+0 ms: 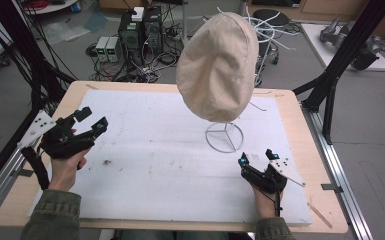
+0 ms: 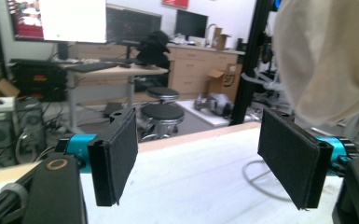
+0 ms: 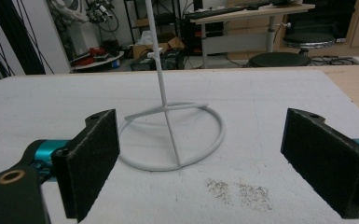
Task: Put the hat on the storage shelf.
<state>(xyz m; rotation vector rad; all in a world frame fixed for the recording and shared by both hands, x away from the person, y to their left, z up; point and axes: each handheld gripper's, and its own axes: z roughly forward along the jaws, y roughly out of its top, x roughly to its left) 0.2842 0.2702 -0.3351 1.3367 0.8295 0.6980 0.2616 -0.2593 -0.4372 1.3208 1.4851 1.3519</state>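
A beige cloth cap [image 1: 219, 65] sits on top of a white wire stand [image 1: 224, 136] right of the mat's middle. The cap [image 2: 328, 56] fills the upper right of the left gripper view. The stand's round base and thin upright post [image 3: 172, 135] lie just ahead of the right gripper's jaws. My left gripper [image 1: 92, 119] is open near the mat's left edge, well apart from the cap, nothing between its jaws [image 2: 205, 161]. My right gripper [image 1: 256, 157] is open a short way in front of the stand's base, and holds nothing [image 3: 205, 158].
A white mat [image 1: 170, 165] covers most of the wooden tabletop [image 1: 300, 120]. Dark smudges [image 3: 240, 191] mark the mat near the right gripper. Black frame posts [image 1: 347, 47] stand at the table's sides. Computers and cables [image 1: 140, 35] lie on the floor beyond.
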